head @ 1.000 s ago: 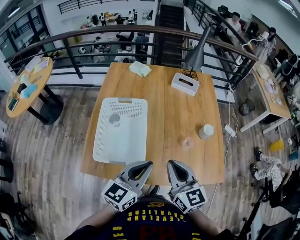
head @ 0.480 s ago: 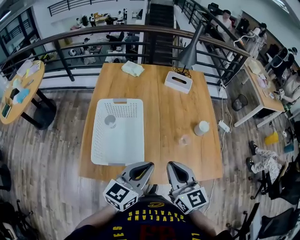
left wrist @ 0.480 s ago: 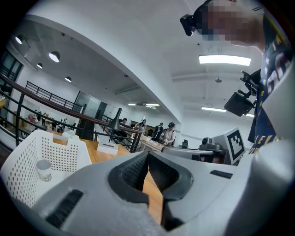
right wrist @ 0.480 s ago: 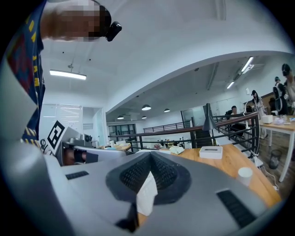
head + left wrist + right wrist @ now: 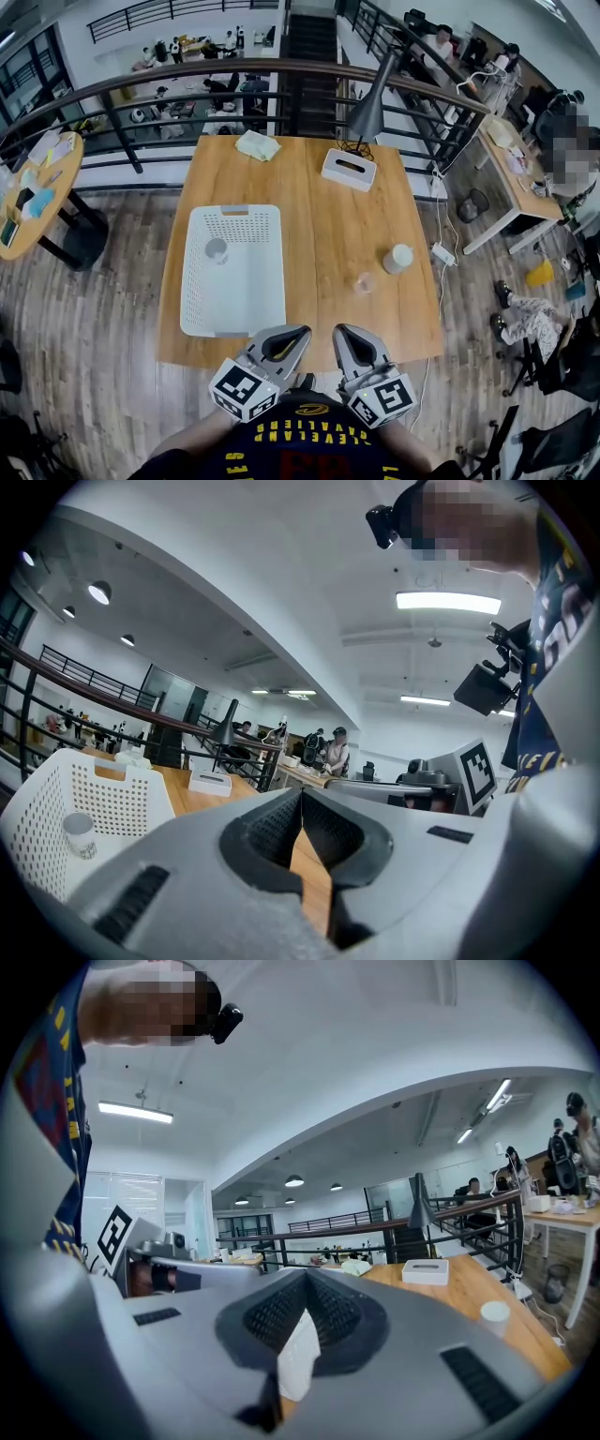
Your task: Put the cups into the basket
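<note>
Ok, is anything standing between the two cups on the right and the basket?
Nothing visible does. Only bare tabletop lies between the white cup, the clear cup and the basket. The tissue box and the cloth sit at the far end, off that path.

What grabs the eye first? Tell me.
A white perforated plastic basket fills the light wooden table's left half, one small pale cup inside it. A white cup and a small clear cup stand on the wood to its right. The left gripper and right gripper hover shut at the near edge.
</note>
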Available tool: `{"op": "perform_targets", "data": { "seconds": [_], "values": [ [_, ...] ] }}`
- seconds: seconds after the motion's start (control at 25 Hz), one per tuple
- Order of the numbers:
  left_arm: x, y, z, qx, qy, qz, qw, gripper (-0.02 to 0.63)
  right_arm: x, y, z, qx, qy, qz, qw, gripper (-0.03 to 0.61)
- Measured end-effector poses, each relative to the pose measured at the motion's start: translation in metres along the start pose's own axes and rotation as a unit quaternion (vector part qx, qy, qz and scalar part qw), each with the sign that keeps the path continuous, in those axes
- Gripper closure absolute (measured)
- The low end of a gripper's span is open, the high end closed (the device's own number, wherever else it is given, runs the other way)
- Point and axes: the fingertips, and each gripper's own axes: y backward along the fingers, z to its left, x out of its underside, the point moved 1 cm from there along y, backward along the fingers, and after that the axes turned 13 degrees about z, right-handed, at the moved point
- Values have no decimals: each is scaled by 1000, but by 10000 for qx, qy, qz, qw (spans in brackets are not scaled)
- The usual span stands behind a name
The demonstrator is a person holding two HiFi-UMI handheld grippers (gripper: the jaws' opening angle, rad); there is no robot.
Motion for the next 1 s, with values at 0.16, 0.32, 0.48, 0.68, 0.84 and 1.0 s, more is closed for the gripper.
{"op": "perform_targets", "data": {
  "seconds": [0.16,0.32,0.48,0.68,0.84,1.0],
  "values": [
    [-2,1,0,-7,-44,-22,10000,601,-2,-1,1,-10,44,-19,10000,566],
    [-2,0,0,-11,-100,-22,9999,601,-3,-3,2,-35,88,-31,10000,566],
    [-3,1,0,-11,-114,-41,9999,601,-4,-3,2,-29,95,-36,9999,566],
    [0,-1,-2,52,-96,-4,9999,603,0,-2,1,10,34,3,10000,566],
    [1,-3,-2,90,-84,28,9999,601,1,-2,-2,54,-49,34,10000,566],
    [4,-5,-2,113,-77,52,9999,603,4,-3,-3,61,-75,32,9999,566]
  ]
}}
